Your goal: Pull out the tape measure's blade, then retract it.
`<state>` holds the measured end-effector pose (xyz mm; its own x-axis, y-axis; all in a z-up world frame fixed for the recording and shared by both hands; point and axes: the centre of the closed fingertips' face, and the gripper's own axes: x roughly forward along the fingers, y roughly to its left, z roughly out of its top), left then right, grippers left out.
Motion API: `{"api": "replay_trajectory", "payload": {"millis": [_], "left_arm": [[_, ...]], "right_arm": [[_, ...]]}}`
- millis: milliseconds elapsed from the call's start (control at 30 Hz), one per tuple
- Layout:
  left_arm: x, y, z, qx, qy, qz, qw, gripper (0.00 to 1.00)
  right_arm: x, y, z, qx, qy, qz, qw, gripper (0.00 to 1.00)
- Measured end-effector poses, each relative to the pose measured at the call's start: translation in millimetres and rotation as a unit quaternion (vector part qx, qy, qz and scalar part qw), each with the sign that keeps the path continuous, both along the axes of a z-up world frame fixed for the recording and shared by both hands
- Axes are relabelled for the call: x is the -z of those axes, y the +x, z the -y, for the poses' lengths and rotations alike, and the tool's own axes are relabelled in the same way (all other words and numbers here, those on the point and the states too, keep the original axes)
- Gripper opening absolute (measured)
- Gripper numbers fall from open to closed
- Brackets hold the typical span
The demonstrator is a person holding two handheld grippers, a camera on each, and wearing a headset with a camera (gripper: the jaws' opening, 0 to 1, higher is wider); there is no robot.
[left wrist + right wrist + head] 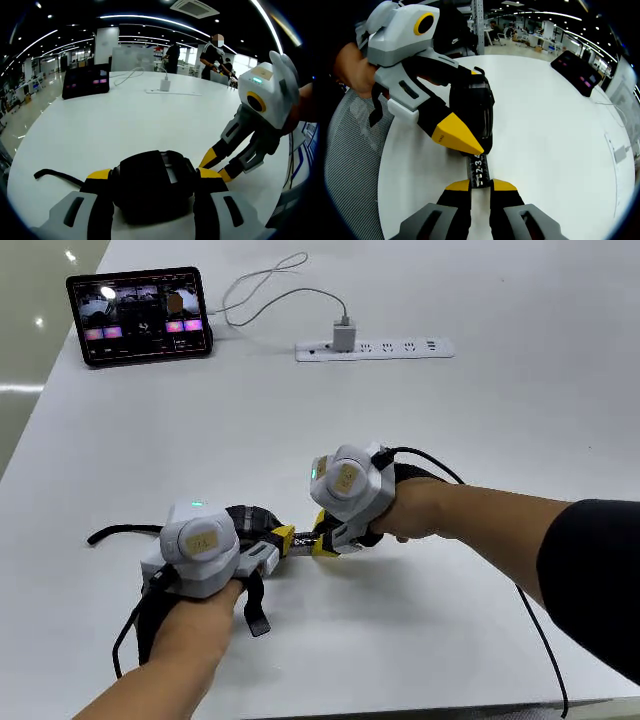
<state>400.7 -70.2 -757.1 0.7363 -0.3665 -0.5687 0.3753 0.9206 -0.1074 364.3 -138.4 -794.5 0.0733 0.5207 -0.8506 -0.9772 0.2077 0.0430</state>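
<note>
On the white bench [420, 430], the left gripper [154, 175] clenches the black tape measure [152, 192], and the right gripper [481, 186] pinches the blade [479, 171], barely drawn out.

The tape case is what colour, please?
The case is black, best in the left gripper view.

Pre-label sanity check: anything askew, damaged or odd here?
Nothing stands out. The left gripper clamps the black tape measure, the right gripper pinches the short, straight length of blade drawn from it, and the tablet and power strip lie flat on the table.
</note>
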Motion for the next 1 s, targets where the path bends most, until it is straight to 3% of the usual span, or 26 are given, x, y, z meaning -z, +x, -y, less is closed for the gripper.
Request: {"api": "replay_trajectory", "payload": {"millis": [367, 1000], "left_arm": [[-0.4, -0.1, -0.5, -0.001, -0.003, 0.0, 1.0, 0.6], [-1.1, -1.1, -0.2, -0.001, -0.005, 0.0, 1.0, 0.6]], "right_arm": [[-0.2, 0.2, -7.7, -0.003, 0.004, 0.006, 1.0, 0.09], [-0.8, 1.3, -14.2, -0.003, 0.017, -0.003, 0.9998, 0.09]]}}
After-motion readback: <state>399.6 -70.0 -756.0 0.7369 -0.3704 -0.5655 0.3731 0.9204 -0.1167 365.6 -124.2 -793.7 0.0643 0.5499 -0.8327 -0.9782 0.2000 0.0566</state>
